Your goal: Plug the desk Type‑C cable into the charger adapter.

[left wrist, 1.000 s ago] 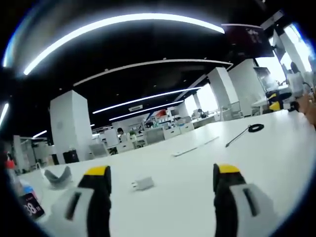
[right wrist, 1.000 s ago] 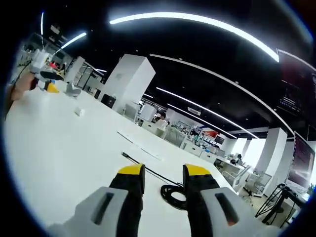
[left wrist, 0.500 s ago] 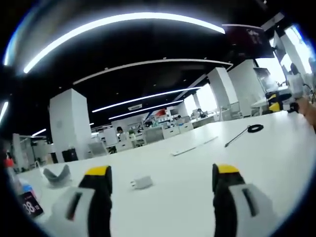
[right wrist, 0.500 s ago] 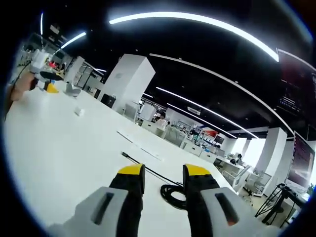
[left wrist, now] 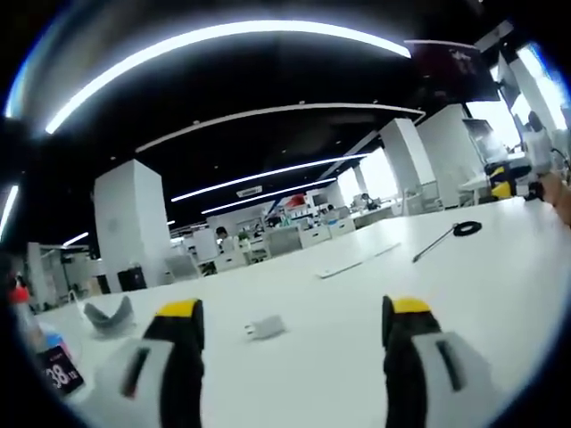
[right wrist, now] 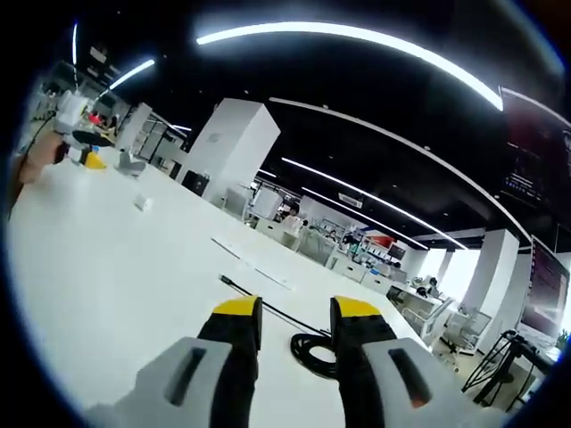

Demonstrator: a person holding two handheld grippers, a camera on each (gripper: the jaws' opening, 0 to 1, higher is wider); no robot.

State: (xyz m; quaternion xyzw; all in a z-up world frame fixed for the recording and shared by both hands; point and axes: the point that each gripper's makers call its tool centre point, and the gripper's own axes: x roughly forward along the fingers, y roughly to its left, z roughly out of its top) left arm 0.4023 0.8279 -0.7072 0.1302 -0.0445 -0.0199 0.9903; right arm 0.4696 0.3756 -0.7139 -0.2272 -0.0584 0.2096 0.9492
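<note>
Left gripper (left wrist: 287,316): it hovers low over the white table (left wrist: 357,357); its jaws stand wide apart and hold nothing.
Charger (left wrist: 265,327): a small white block, it lies on the table just ahead of the left gripper, between the lines of the two jaws but not touching them.
Right gripper (right wrist: 294,321): it is low over the table too; its jaws have only a narrow gap between them and nothing is held there.
Cable (right wrist: 308,346): a black cable, its coiled part lies on the table right in front of the right gripper, partly hidden behind the right jaw; a straight end runs away to the upper left. In the left gripper view the same cable (left wrist: 453,234) lies far to the right, well apart from the charger.
White strip (left wrist: 355,262): a thin flat piece on the table, between charger and cable.
Grey object (left wrist: 109,316): it sits on the table left of the charger.
Bottle (left wrist: 25,325): red cap, at the far left edge.
</note>
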